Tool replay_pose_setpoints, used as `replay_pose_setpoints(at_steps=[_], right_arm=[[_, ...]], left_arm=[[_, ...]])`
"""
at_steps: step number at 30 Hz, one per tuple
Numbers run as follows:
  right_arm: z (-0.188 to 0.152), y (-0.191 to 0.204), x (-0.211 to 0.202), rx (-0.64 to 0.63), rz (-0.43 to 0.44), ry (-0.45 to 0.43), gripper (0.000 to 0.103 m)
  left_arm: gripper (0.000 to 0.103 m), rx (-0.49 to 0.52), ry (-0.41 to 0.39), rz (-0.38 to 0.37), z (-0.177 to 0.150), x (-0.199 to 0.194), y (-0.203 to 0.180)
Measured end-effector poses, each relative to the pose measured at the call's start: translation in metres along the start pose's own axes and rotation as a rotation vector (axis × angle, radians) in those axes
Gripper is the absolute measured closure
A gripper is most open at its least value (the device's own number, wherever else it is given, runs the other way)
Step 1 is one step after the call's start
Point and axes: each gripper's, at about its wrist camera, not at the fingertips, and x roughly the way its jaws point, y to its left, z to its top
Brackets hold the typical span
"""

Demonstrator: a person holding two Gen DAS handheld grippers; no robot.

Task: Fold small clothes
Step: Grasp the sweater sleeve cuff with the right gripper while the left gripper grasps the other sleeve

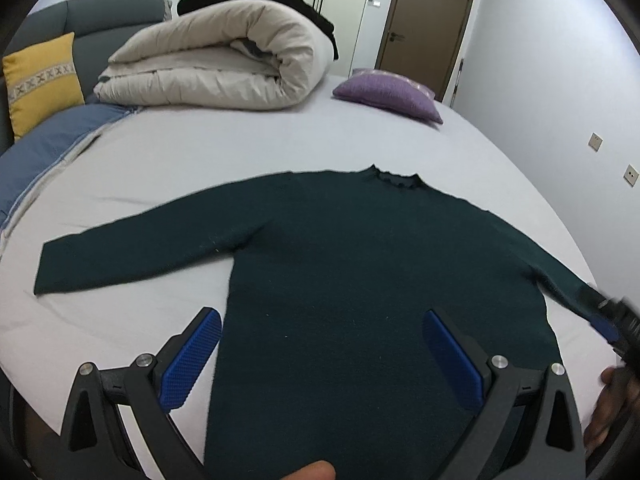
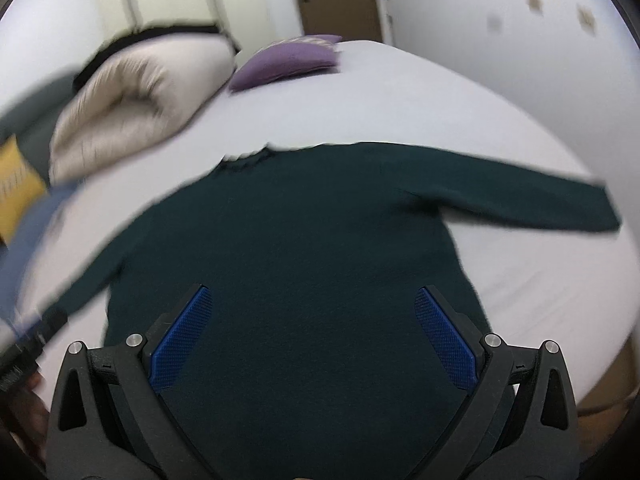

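A dark green long-sleeved sweater [image 1: 360, 264] lies flat on the white bed sheet [image 1: 200, 168], collar away from me, both sleeves spread out. It also shows in the right wrist view [image 2: 312, 248], which is blurred. My left gripper [image 1: 322, 320] is open and empty, hovering over the sweater's lower left part. My right gripper [image 2: 312, 300] is open and empty over the sweater's lower middle. The right gripper also appears at the right edge of the left wrist view [image 1: 608, 316], by the right sleeve's cuff.
A rolled beige duvet [image 1: 224, 60] lies at the far side of the bed, a purple cushion [image 1: 388, 94] beside it. A yellow cushion [image 1: 40, 80] and blue bedding [image 1: 56, 140] are at the left. A wall [image 1: 560, 80] runs along the bed's right side.
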Motion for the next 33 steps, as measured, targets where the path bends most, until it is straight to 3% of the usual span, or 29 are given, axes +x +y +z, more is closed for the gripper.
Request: replay_pose_setpoints(at_steps=[2,4,6,8,10,12,15,17,19,21,23,25,30,33], right_arm=[[0.014,-0.061,0.000,0.133,0.005,-0.036,0.001],[0.024,-0.127,0.003,0.280,-0.008,-0.055,0.010],[0.029,-0.194,0.006,0.435,-0.020,-0.066,0.032],[0.028,-0.262,0.006,0.594,-0.042,-0.095,0.043],[0.023,-0.311,0.006,0.717,-0.055,-0.122,0.043],[0.017,-0.348,0.007,0.809,-0.064,-0.138,0.043],[0.017,-0.383,0.012,0.871,-0.034,-0.177,0.046],[0.026,-0.392,0.018,0.868,-0.034,-0.194,0.046],[0.037,-0.400,0.028,0.863,-0.029,-0.206,0.053],[0.045,-0.406,0.039,0.868,-0.039,-0.188,0.079],[0.056,-0.412,0.044,0.854,-0.067,-0.176,0.096],[0.074,-0.402,0.042,0.789,-0.104,-0.187,0.096],[0.137,-0.313,0.041,0.528,-0.115,-0.200,0.097],[0.174,-0.222,0.061,0.286,-0.069,-0.174,0.097]], left_arm=[[0.000,0.010,0.019,-0.009,0.001,0.010,-0.004],[0.000,0.017,0.032,-0.037,0.004,0.018,-0.008],[0.000,0.010,0.020,-0.066,0.007,0.026,-0.013],[0.000,-0.005,0.019,-0.097,0.013,0.035,-0.017],[0.000,-0.029,0.000,-0.135,0.018,0.042,-0.022],[0.000,-0.035,-0.032,-0.125,0.022,0.046,-0.028],[0.000,-0.019,0.038,-0.092,0.027,0.063,-0.038],[0.000,-0.045,0.109,-0.141,0.030,0.079,-0.041],[0.000,-0.062,0.116,-0.162,0.031,0.084,-0.042],[0.000,-0.064,0.115,-0.176,0.032,0.086,-0.044],[0.001,-0.082,0.129,-0.235,0.033,0.091,-0.043],[0.004,-0.106,0.136,-0.276,0.034,0.096,-0.041],[0.014,-0.177,0.165,-0.346,0.041,0.107,-0.029],[0.014,-0.213,0.154,-0.387,0.043,0.104,-0.018]])
